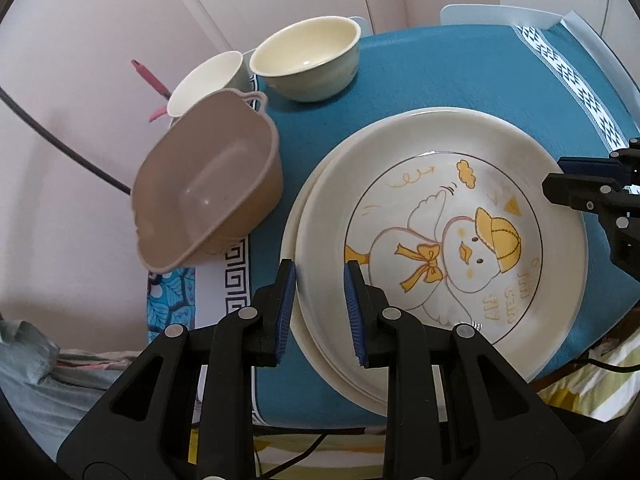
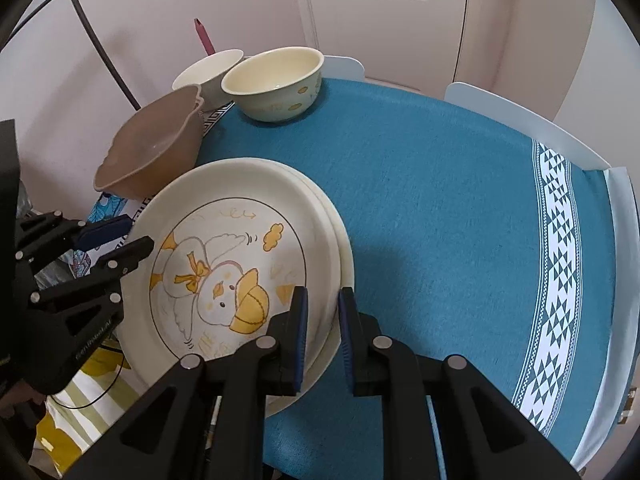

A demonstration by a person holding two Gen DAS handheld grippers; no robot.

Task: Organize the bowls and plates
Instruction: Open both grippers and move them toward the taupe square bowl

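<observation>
Blue-padded, my left claw straddles the duck plate's near rim, fingers apart; my right claw brackets its opposite rim, equally near, unclamped. Beyond the plate sit the brown basin and cream bowl on the tabletop

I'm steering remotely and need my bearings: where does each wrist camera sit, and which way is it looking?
Left wrist: on the left gripper, at the duck plate's left rim, looking toward the bowls; own fingers straddle that rim, right gripper enters at right.
Right wrist: on the right gripper at the opposite rim of the duck plate; left gripper shows at left.
Shared: plate, brown basin, cream bowl.
</observation>
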